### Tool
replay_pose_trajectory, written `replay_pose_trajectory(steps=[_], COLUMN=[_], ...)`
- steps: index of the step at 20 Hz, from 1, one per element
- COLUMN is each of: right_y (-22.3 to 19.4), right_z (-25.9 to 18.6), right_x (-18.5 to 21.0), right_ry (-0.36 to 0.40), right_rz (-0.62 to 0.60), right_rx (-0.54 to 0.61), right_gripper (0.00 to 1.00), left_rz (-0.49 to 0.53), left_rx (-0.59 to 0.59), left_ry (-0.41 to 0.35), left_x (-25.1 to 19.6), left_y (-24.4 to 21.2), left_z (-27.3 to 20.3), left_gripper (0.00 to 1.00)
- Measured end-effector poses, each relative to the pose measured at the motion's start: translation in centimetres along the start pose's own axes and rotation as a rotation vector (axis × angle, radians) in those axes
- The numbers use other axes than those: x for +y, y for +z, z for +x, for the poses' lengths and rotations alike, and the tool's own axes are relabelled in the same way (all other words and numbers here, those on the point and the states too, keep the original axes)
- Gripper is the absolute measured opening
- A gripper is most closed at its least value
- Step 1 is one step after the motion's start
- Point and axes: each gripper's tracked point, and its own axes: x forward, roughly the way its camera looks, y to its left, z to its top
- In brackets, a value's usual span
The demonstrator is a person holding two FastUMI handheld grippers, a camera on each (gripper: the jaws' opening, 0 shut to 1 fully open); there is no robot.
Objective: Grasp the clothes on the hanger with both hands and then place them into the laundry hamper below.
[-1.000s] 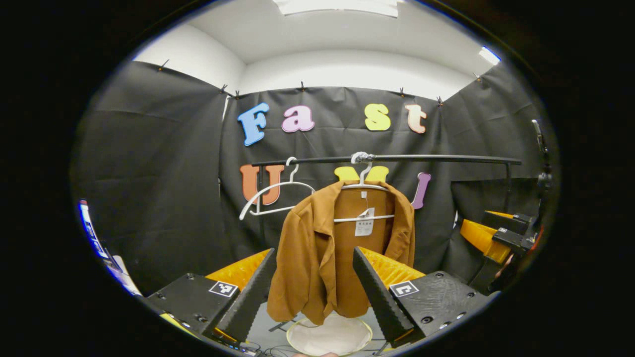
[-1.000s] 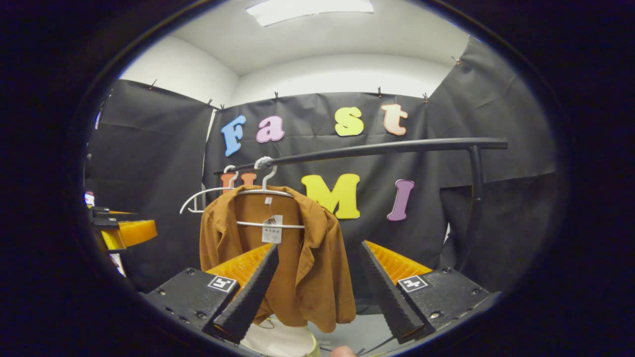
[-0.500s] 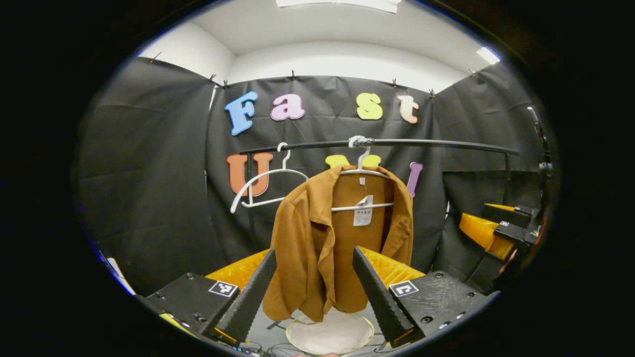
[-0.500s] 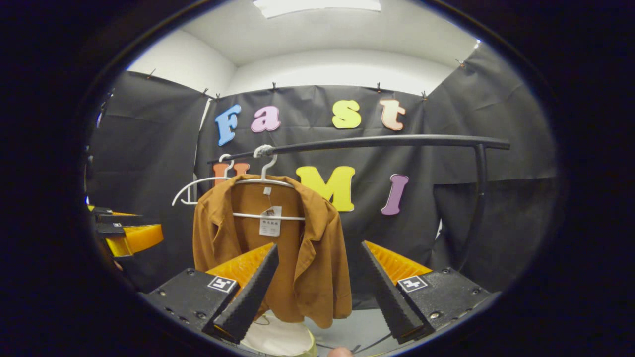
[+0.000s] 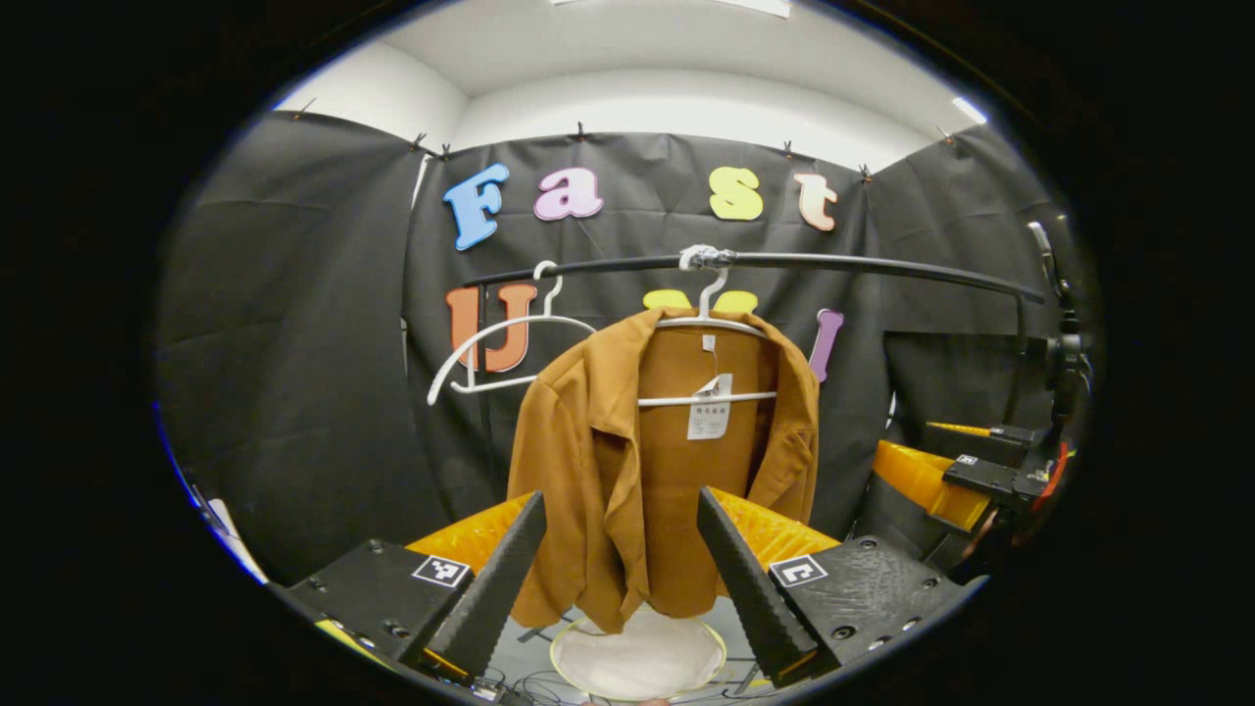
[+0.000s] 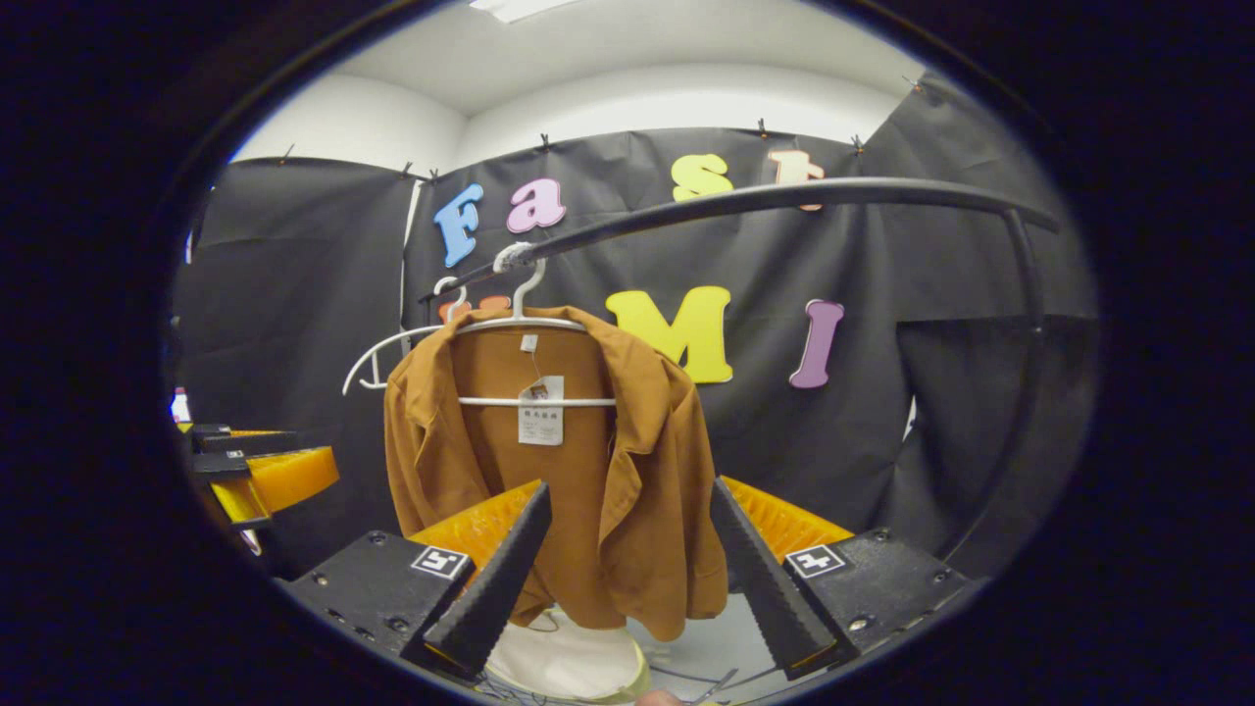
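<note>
Brown jacket point(image 5: 667, 461) hangs open-fronted on a white hanger point(image 5: 708, 324), which hooks over the black rail point(image 5: 833, 263) of the clothes rack; a paper tag point(image 5: 708, 420) dangles inside the collar area, across the hanger's lower bar. A second white hanger point(image 5: 495, 343), bare, hangs on the same rail just beside the first, toward the rail's end on the left of the left gripper view. Laundry hamper point(image 5: 637, 659) sits on the floor directly under the jacket's hem, round light rim, pale inside; hem hangs just above it, can't tell if it touches. Left gripper point(image 5: 620, 564): jaws spread wide, nothing between them, pointed at the jacket's lower front, apart from the fabric. Right gripper point(image 6: 632, 559): same, jaws wide apart and empty, aimed at the jacket's lower half from a bit further to the jacket's right side. In the right gripper view the jacket point(image 6: 549, 471) sits left of centre, hanger point(image 6: 510, 324) hooked on the rail point(image 6: 784, 196), which sweeps overhead to an upright post on the right; tag point(image 6: 540, 424) visible, hamper point(image 6: 569, 662) partly seen below the hem, behind the fingers. Each camera catches the other tool at its edge: the right gripper point(image 5: 966, 471) at the right edge of the left gripper view, the left gripper point(image 6: 260, 471) at the left edge of the right gripper view, both level with the jacket's mid-height and well apart from it. Some cables lie on the floor point(image 5: 745, 628) near the hamper.
</note>
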Motion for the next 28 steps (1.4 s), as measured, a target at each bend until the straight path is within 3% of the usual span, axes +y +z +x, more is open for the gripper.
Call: replay_pose_trajectory(steps=[3,6,8,11,14,15,18,20,23,24,25,26,28], right_y=[-0.9,-1.7,-2.0,-2.3,-2.3,-2.3,-2.6,-2.7,-2.5,-2.5,-2.6,-3.0,-3.2], right_z=[2.5,5.1,7.1,9.5,11.6,12.1,13.7,14.6,15.3,15.6,15.9,16.3,16.8], right_x=[0.2,0.3,0.0,-0.5,-0.8,-0.9,-0.9,-0.6,0.2,0.6,1.0,1.1,1.2], right_ry=[0.025,0.039,0.031,0.027,0.03,0.034,0.039,0.058,0.104,0.122,0.138,0.145,0.157], right_rz=[0.045,0.099,0.122,0.139,0.156,0.158,0.18,0.206,0.262,0.281,0.295,0.307,0.348], right_rx=[0.042,0.077,0.091,0.114,0.134,0.138,0.158,0.172,0.172,0.173,0.182,0.194,0.203], right_gripper=[1.0,1.0,0.94,0.98,0.98,0.98,0.98,0.97,0.96,0.91,0.93,0.92,0.87], left_rz=[-0.015,-0.026,-0.036,-0.059,-0.086,-0.093,-0.1,-0.107,-0.124,-0.125,-0.128,-0.133,-0.169], left_rx=[0.022,0.048,0.059,0.08,0.105,0.114,0.134,0.131,0.121,0.128,0.14,0.161,0.17], left_ry=[-0.001,0.001,0.005,0.0,0.0,0.002,0.014,0.013,-0.011,-0.008,-0.001,0.019,0.02], left_x=[0.0,-0.1,-0.1,-0.3,0.0,0.0,0.3,0.0,-0.9,-0.8,-0.7,-0.2,0.1], left_y=[-0.3,-0.9,-1.3,-1.5,-1.8,-2.0,-2.7,-2.9,-2.9,-3.1,-3.5,-4.0,-4.2], left_z=[1.5,3.1,4.2,6.0,7.9,8.4,9.9,11.2,12.7,13.2,13.8,14.2,15.0], left_gripper=[1.0,0.89,1.0,0.96,1.0,0.96,0.96,1.0,0.84,0.93,0.84,0.93,0.93])
